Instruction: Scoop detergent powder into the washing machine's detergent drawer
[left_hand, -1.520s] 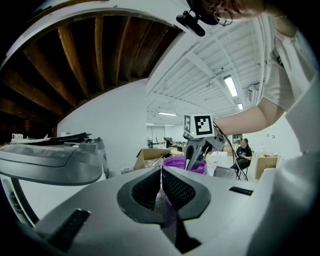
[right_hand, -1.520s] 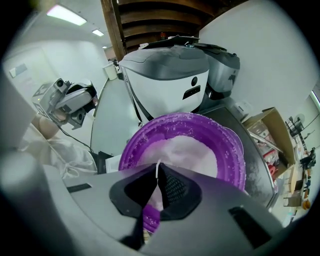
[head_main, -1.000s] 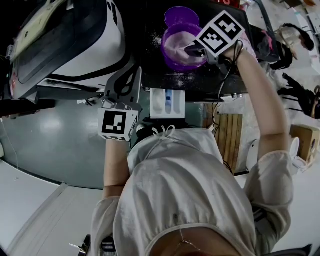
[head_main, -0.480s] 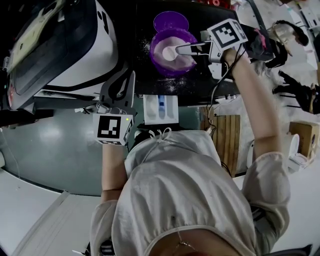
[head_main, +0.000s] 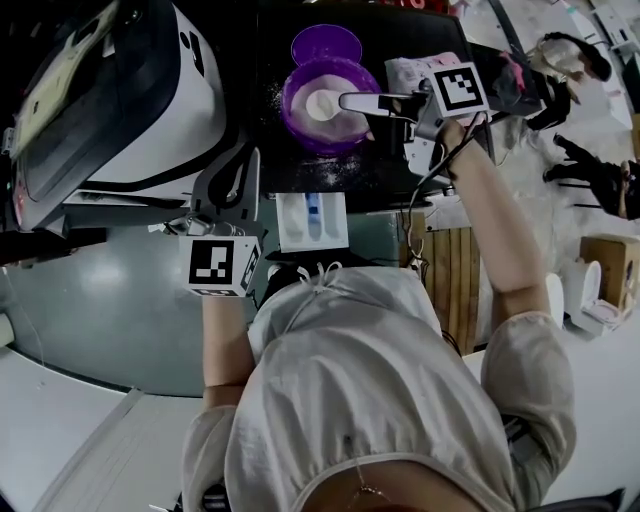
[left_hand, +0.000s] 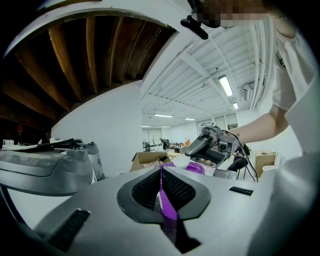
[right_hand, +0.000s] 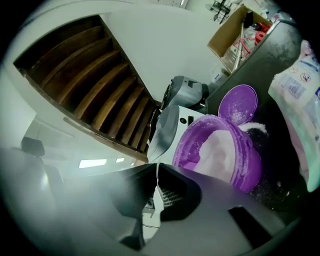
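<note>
A purple tub (head_main: 330, 120) of white detergent powder stands on a dark counter, with its lid (head_main: 325, 45) behind it. My right gripper (head_main: 347, 101) is shut on the handle of a white scoop (head_main: 320, 104). The scoop is held level over the tub with powder in its bowl. In the right gripper view the jaws (right_hand: 157, 175) pinch a thin white edge beside the tub (right_hand: 220, 150). The detergent drawer (head_main: 312, 222) is pulled open below the counter edge. My left gripper (head_main: 243, 165) hangs left of the drawer, jaws together (left_hand: 161, 172), with an unidentified thin purple strip in the seam.
The white washing machine (head_main: 150, 90) fills the left. A pale detergent bag (head_main: 415, 68) lies right of the tub, also seen as the bag (right_hand: 300, 90). Spilled powder dusts the counter (head_main: 335, 172). Wooden slats (head_main: 455, 275) and clutter sit to the right.
My right gripper has drawn back to the right out of the tub, and the scoop now shows level with powder in it. The left gripper has barely moved.
</note>
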